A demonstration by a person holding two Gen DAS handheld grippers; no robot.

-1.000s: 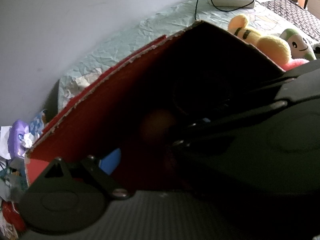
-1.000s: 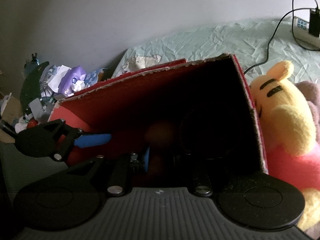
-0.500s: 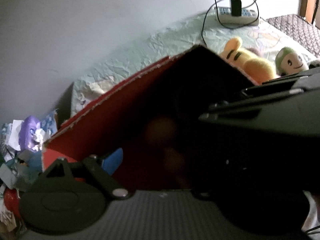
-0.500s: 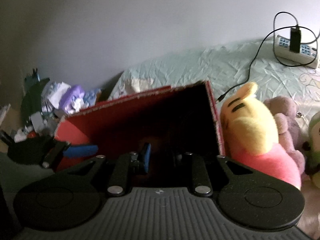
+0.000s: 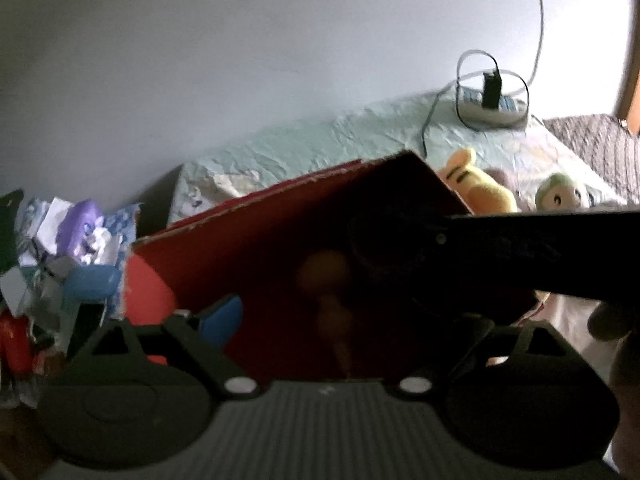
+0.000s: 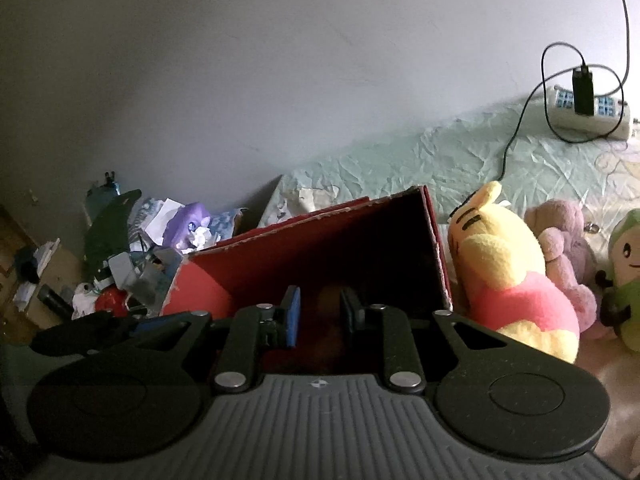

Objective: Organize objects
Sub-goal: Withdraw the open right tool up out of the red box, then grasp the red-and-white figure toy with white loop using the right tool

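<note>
The right wrist view alone shows the right gripper [image 6: 318, 316] with fingers parted, nothing between them, over the open red cardboard box [image 6: 320, 248] on the bed [image 6: 420, 156]. Fuzzy yellow bear plush [image 6: 504, 264] sits just beside the box's ragged edge. The left wrist view shows the left gripper [image 5: 344, 320], one blue finger [image 5: 222, 318] visible; its spread cannot be told. Dim rounded shapes lie inside the box.

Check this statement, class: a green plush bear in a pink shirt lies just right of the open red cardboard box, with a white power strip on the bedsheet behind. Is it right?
Wrong in one respect: the plush bear in the pink shirt is yellow, not green, as the right wrist view shows. It does lie just right of the open red cardboard box, with the white power strip on the bedsheet behind.
</note>
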